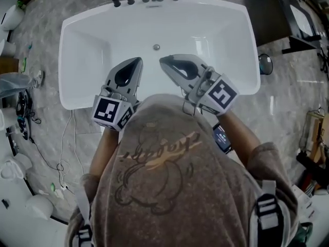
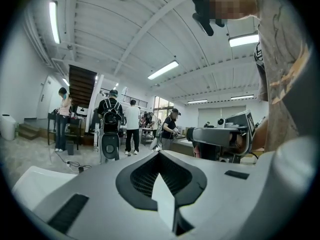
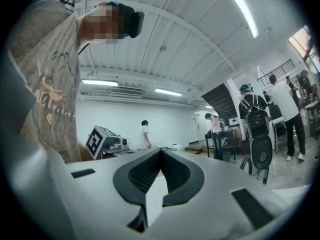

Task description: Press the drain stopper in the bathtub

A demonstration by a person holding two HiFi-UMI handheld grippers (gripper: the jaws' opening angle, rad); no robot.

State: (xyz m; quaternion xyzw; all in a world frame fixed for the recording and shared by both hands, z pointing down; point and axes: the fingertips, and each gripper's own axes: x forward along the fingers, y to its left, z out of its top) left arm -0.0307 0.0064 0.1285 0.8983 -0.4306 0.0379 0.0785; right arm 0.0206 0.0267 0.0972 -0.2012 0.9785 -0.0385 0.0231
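Here, left gripper (image 1: 136, 62), right gripper (image 1: 163, 62) jaws closed, empty; drain stopper (image 1: 156, 47) beyond tips.

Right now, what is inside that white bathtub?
Only a small round drain stopper shows on the bathtub floor. The left gripper and right gripper hide its near end.
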